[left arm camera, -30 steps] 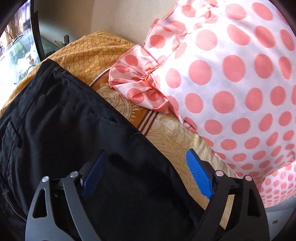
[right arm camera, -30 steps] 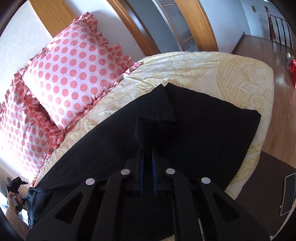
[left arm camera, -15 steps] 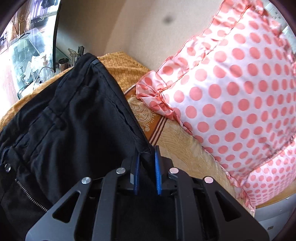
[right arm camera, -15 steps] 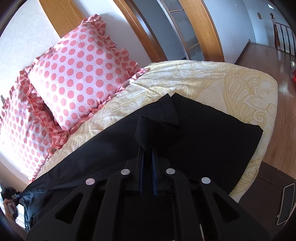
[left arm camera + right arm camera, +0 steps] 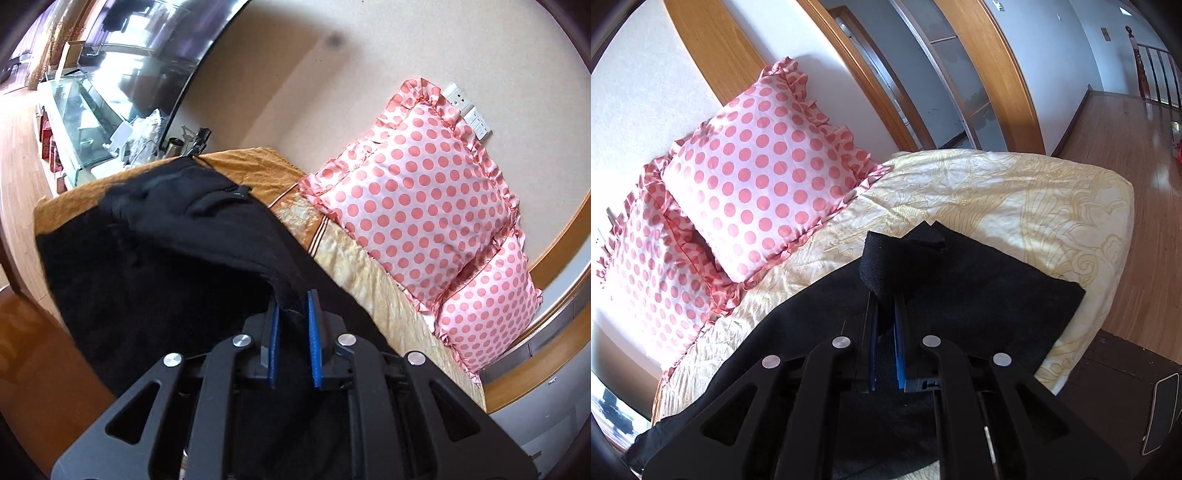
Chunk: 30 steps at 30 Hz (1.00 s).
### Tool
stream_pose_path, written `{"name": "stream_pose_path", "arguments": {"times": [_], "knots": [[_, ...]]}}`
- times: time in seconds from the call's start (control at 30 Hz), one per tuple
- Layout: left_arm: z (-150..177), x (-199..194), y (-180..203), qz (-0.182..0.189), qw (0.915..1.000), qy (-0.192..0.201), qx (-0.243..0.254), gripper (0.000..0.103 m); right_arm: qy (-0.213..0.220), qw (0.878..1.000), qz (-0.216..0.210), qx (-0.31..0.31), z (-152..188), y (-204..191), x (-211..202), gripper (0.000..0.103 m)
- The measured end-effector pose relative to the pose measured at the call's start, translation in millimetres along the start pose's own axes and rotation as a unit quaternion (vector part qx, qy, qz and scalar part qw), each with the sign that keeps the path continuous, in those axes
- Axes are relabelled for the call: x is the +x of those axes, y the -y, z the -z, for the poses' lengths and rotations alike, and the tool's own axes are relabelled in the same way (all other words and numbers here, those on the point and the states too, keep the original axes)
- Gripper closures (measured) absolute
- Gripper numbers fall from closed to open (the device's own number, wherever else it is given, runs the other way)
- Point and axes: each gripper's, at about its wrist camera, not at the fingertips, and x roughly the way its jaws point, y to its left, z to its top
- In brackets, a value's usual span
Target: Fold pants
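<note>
Left wrist view: the left gripper [image 5: 291, 299] is clamped on a raised fold of the black pants [image 5: 159, 251], which drape in soft creases over the bed [image 5: 362, 266], left of the pillows [image 5: 417, 192]. The right gripper [image 5: 886, 301] pinches a lifted, curled edge of the pants, spread flat and dark across the bed.

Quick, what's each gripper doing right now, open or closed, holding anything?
Left gripper: closed on the black pants.
Right gripper: closed on the black pants, pinching a fold.
</note>
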Motion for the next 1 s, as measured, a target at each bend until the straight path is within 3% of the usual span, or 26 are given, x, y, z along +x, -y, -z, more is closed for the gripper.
{"name": "stream_pose_path", "arguments": {"times": [0.1,0.17,0.2,0.23,0.3,0.4,0.47,0.6,0.77,0.87,0.9,0.93,1.0], "knots": [[28,5,-28,-0.018,0.9996,-0.019,-0.007,0.089,-0.006,1.0,0.008,0.0,3,2,-2,0.095],[38,6,-47,-0.028,0.9992,-0.025,-0.016,0.082,-0.016,1.0,0.015,0.002,6,4,0,0.095],[39,7,-51,-0.023,0.9991,-0.026,-0.026,0.066,-0.022,1.0,0.016,0.004,7,4,0,0.094],[39,5,-55,-0.017,0.9989,-0.025,-0.036,0.044,-0.027,0.999,0.016,0.008,8,5,0,0.094],[35,-2,-64,0.0,0.9979,-0.008,-0.064,0.021,-0.035,0.999,0.016,0.016,10,9,-3,0.088],[22,-5,-72,0.021,0.9958,-0.003,-0.089,0.019,-0.039,0.999,0.001,0.034,13,14,-11,0.068],[12,3,-81,0.036,0.9921,-0.021,-0.118,0.019,-0.03,0.999,0.0,0.033,14,14,-19,0.065],[3,27,-103,0.076,0.9752,-0.065,-0.197,0.021,-0.025,0.999,-0.009,0.036,16,13,-28,0.065],[-7,36,-113,0.101,0.9612,-0.074,-0.246,0.03,-0.018,0.999,-0.013,0.026,19,8,-37,0.065],[-11,41,-122,0.106,0.9549,-0.073,-0.267,0.056,-0.02,0.999,-0.028,0.017,22,-1,-39,0.065],[-12,40,-126,0.106,0.9537,-0.065,-0.274,0.071,-0.022,0.999,-0.035,0.011,23,-6,-40,0.065],[-12,36,-129,0.105,0.9544,-0.054,-0.274,0.084,-0.024,0.999,-0.041,0.003,25,-11,-40,0.065],[-16,19,-130,0.08,0.9651,-0.016,-0.249,0.091,-0.035,0.997,-0.06,-0.02,31,-24,-40,0.065]]}}
